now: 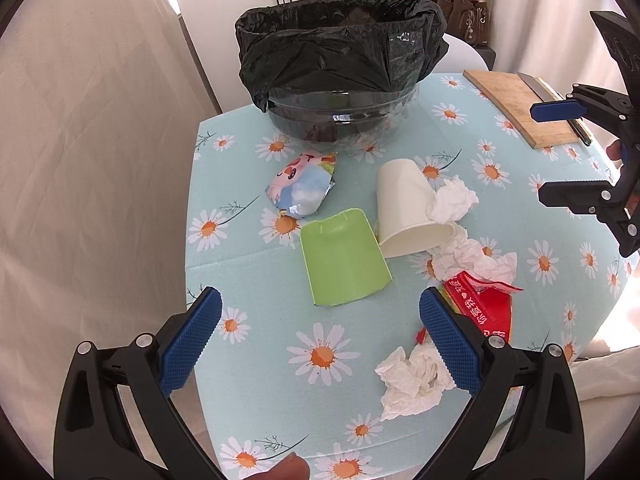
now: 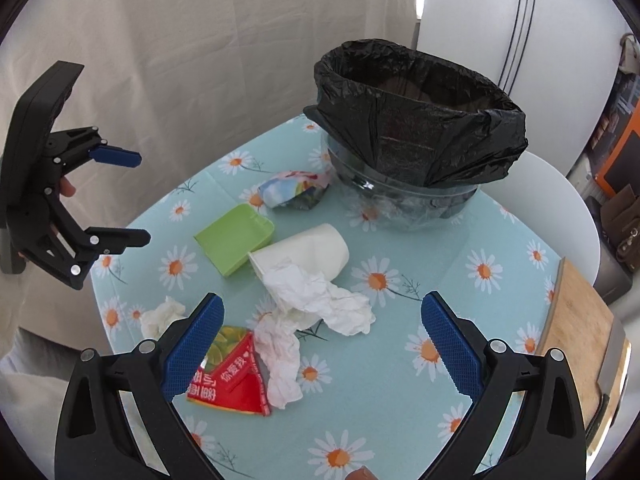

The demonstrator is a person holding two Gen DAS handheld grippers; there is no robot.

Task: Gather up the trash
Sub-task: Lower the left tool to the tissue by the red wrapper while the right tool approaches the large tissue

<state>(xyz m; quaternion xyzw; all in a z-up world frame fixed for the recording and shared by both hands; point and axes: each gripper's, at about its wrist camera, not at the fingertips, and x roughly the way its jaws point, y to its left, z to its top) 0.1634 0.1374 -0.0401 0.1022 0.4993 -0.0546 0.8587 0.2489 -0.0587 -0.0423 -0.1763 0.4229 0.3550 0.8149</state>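
Note:
A bin lined with a black bag (image 1: 340, 52) (image 2: 416, 120) stands at the back of the daisy-print table (image 1: 248, 264). In front of it lie a pink snack wrapper (image 1: 302, 184) (image 2: 294, 190), a flattened green cup (image 1: 342, 258) (image 2: 236, 238), a tipped white paper cup (image 1: 408, 210) (image 2: 308, 250), crumpled tissues (image 1: 454, 200) (image 2: 320, 294), a red wrapper (image 1: 482, 308) (image 2: 230, 374) and one more tissue (image 1: 412, 380) (image 2: 162, 316). My left gripper (image 1: 320, 344) (image 2: 140, 198) is open and empty, near the green cup. My right gripper (image 2: 320, 344) (image 1: 540, 154) is open and empty above the tissues.
A wooden cutting board (image 1: 520, 106) (image 2: 576, 340) with a knife (image 1: 554, 102) lies at the table's right side. A white chair back (image 2: 552, 208) stands behind the table. Curtains hang to the left.

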